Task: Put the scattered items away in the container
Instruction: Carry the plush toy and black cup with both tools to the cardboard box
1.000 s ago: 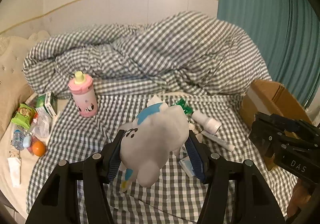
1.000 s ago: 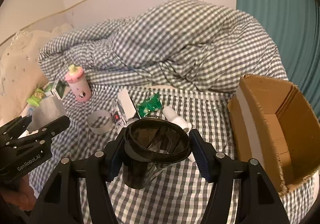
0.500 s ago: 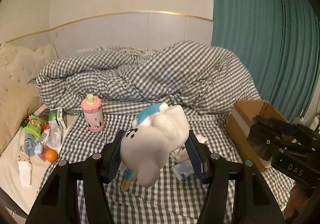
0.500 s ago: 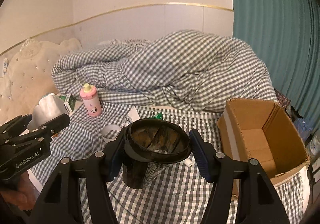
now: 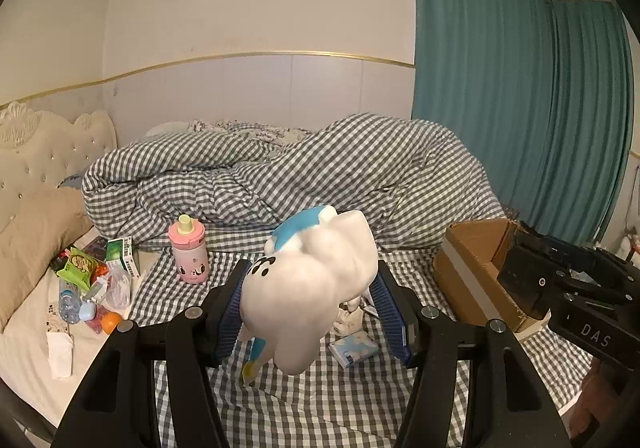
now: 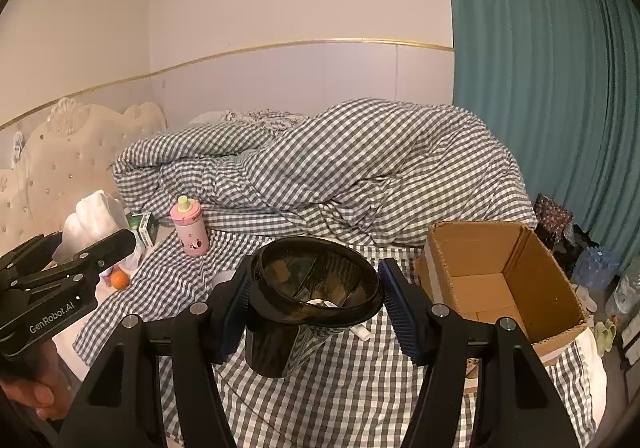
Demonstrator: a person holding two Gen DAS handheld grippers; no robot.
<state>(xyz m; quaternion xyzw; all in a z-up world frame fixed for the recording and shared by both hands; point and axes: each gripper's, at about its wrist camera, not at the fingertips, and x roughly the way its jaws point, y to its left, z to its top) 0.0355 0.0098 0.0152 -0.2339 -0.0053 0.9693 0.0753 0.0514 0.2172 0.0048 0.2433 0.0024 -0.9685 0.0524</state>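
Observation:
My left gripper (image 5: 312,312) is shut on a white and blue plush toy (image 5: 308,284) and holds it well above the checked bed. My right gripper (image 6: 314,304) is shut on a dark see-through plastic cup (image 6: 308,296), also lifted above the bed. The open cardboard box (image 6: 500,276) stands at the bed's right edge, right of the cup; it also shows in the left wrist view (image 5: 476,264). A pink bottle (image 5: 188,252), a small blue packet (image 5: 354,348) and a white tube (image 6: 362,332) lie on the sheet.
A crumpled checked duvet (image 5: 300,176) fills the back of the bed. Snack packets (image 5: 78,266), an orange (image 5: 110,322) and a small water bottle (image 5: 68,302) lie at the left by the pillow. A teal curtain (image 6: 540,88) hangs at the right. Bags lie on the floor (image 6: 596,268).
Both grippers have risen and drawn back from the bed with their loads; the bed, items and box now look smaller and farther below.

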